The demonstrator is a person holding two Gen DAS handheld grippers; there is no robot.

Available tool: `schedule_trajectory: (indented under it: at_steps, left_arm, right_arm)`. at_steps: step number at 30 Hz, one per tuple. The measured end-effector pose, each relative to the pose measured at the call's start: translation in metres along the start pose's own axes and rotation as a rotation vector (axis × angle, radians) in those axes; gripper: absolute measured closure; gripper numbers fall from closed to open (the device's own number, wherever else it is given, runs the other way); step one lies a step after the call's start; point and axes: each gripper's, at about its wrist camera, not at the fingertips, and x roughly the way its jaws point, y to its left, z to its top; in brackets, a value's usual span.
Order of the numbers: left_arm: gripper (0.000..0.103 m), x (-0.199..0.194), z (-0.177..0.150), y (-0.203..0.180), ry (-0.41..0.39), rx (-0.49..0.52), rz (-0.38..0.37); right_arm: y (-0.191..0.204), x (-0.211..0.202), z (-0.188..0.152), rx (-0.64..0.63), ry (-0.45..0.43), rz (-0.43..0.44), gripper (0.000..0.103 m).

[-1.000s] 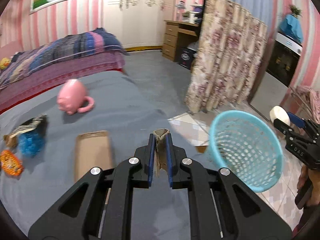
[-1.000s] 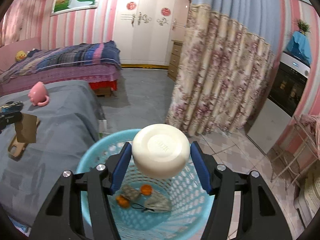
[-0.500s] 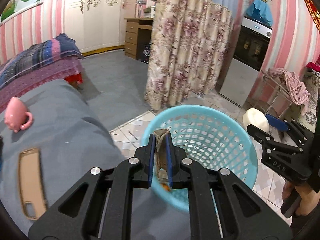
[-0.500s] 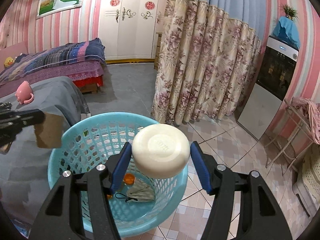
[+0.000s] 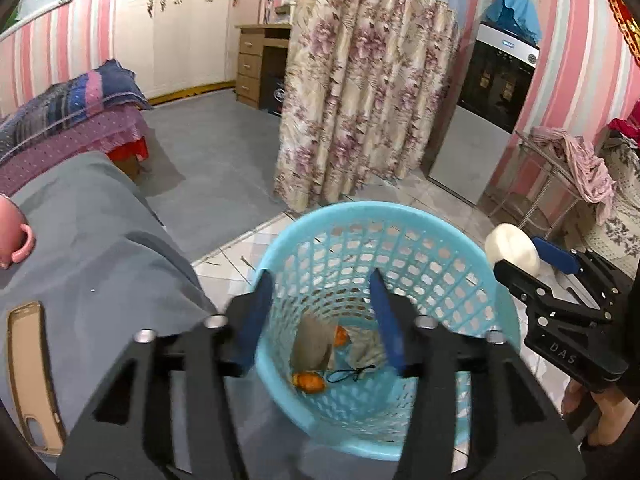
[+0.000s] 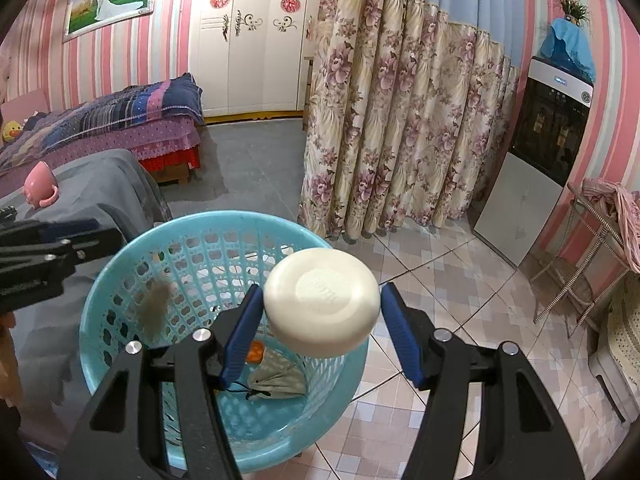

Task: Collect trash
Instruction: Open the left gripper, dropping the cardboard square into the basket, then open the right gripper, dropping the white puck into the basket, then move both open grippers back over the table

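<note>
My left gripper (image 5: 320, 312) is open above the blue plastic basket (image 5: 472, 248). A brown cardboard piece (image 5: 312, 344) is falling inside the basket, blurred in the right wrist view (image 6: 154, 308). My right gripper (image 6: 320, 324) is shut on a white round soap-like disc (image 6: 322, 306), held over the basket's right rim (image 6: 120, 256); the disc also shows in the left wrist view (image 5: 512, 250). Orange scraps (image 5: 308, 382) and a grey crumpled cloth with a black string (image 6: 278, 380) lie in the basket's bottom.
A grey-covered table (image 5: 88, 248) stands left of the basket, with a tan phone case (image 5: 30, 372) and a pink mug (image 6: 38, 188). A floral curtain (image 6: 400, 128), a bed (image 6: 100, 124), a black appliance (image 6: 548, 148) and a wire rack (image 6: 588, 248) surround the tiled floor.
My left gripper swung from over the table to above the basket, opened, and let go of the cardboard piece, which now drops in. My right gripper still holds the disc.
</note>
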Motion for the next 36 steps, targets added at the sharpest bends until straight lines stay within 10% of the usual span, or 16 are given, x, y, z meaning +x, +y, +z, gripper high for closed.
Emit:
schedule_trajectory:
  at_steps: [13, 19, 22, 28, 36]
  left_arm:
    - [0.006, -0.048, -0.001, 0.039, -0.1, -0.034, 0.197]
    - [0.006, -0.073, -0.012, 0.065, -0.109, -0.072, 0.236]
    - [0.006, -0.088, -0.017, 0.08, -0.118, -0.089, 0.265]
    - [0.005, -0.122, -0.029, 0.123, -0.126, -0.152, 0.338]
    - [0.005, -0.173, -0.045, 0.189, -0.15, -0.218, 0.434]
  right_arm:
    - [0.026, 0.012, -0.004, 0.011, 0.005, 0.031, 0.042]
    - [0.042, 0.023, -0.003, 0.024, 0.011, 0.037, 0.042]
    - [0.046, 0.025, -0.002, 0.042, 0.014, 0.042, 0.019]
    - [0.06, 0.022, -0.001, 0.04, 0.001, 0.005, 0.008]
    - [0.107, 0.015, 0.014, 0.0, -0.01, 0.022, 0.005]
